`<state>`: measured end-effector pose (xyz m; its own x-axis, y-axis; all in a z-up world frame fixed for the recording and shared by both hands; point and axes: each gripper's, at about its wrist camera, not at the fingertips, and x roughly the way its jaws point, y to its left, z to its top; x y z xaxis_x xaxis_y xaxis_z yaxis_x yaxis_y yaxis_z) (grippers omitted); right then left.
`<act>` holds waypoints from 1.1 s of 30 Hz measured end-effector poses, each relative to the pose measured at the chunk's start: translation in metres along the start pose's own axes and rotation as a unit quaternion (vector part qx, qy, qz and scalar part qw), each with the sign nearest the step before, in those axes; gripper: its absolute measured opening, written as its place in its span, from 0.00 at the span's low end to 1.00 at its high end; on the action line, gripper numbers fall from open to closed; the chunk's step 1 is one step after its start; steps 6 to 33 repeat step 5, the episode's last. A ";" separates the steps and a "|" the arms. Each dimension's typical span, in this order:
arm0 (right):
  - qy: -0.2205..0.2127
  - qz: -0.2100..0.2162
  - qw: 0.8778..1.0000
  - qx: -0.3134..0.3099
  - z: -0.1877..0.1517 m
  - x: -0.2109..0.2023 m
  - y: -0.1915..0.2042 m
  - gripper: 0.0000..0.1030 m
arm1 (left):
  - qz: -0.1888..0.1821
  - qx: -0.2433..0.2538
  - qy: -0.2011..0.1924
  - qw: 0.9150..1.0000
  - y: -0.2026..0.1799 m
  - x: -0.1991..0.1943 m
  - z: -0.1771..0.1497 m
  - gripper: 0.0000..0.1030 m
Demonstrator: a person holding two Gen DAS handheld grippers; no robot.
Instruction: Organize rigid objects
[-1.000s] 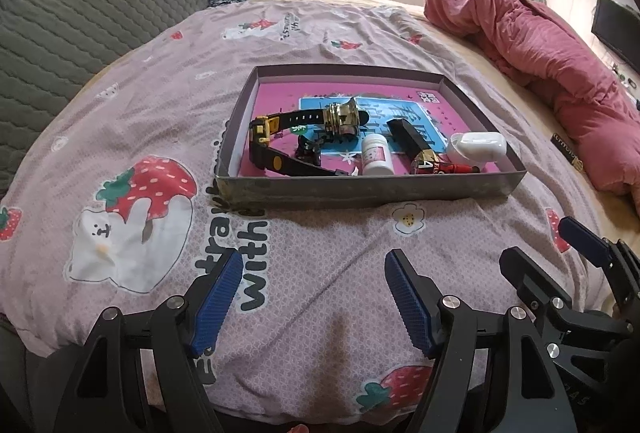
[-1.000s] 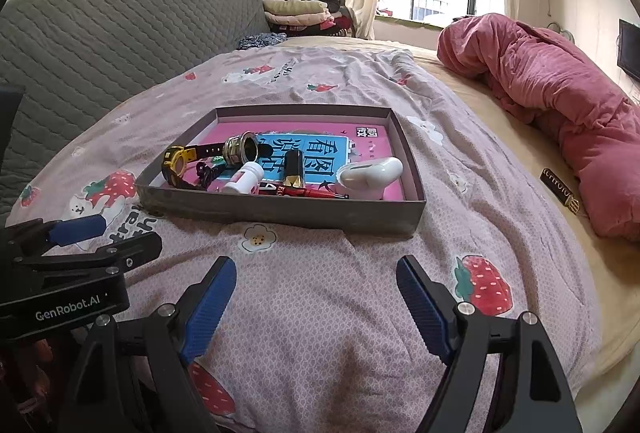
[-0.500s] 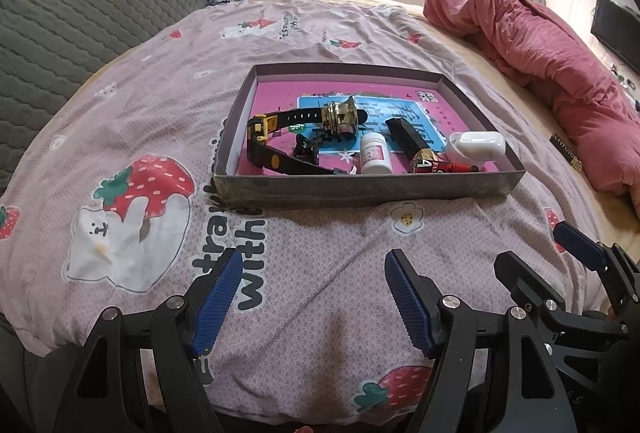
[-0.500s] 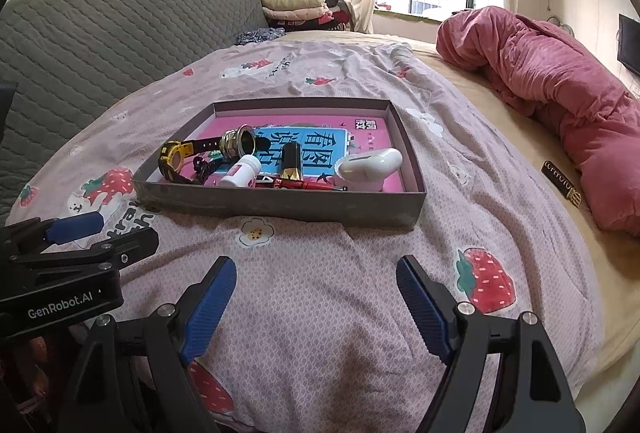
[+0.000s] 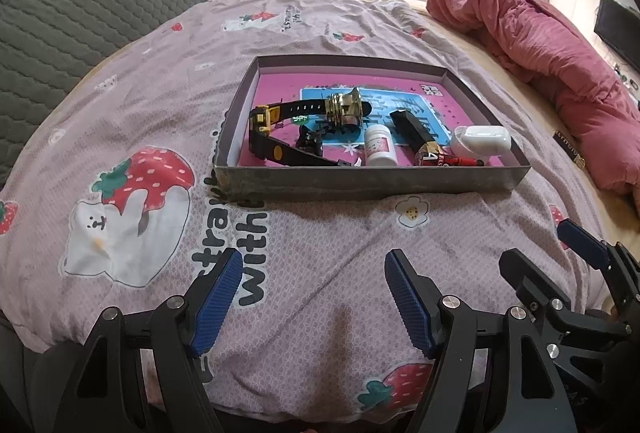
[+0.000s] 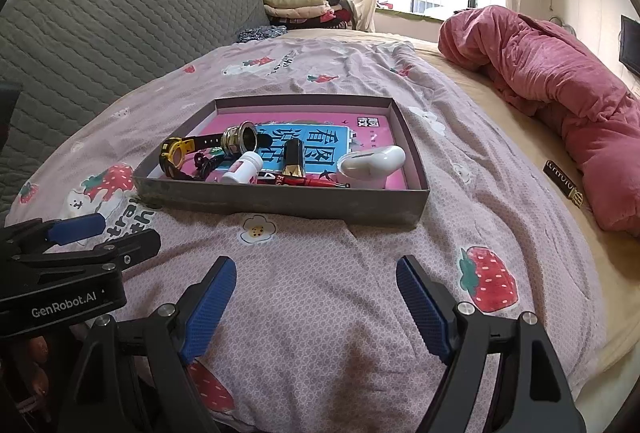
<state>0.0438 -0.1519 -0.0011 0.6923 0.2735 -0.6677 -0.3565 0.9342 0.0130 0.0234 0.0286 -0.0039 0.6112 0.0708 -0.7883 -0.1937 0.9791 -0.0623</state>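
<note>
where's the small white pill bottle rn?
In both wrist views the white pill bottle lies on its side in the grey tray, near the front wall, between the black-and-yellow watch and the black lipstick tube.

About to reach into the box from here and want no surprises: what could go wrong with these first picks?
1. The white pill bottle, black lighter and red pen lie packed together; open fingers may knock a neighbour.
2. The watch strap runs under the metal ring, so lifting it could drag the ring.
3. The grey box sits on soft bedding and may slide or tip if pushed.
</note>
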 end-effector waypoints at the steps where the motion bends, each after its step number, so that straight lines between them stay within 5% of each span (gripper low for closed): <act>1: 0.000 0.000 1.000 0.000 0.000 0.000 0.000 0.79 | 0.000 0.000 0.000 1.000 0.000 0.000 0.000 0.73; 33: 0.002 0.003 1.000 0.003 -0.001 0.002 -0.001 0.79 | -0.001 -0.002 -0.003 1.000 0.002 0.002 0.000 0.73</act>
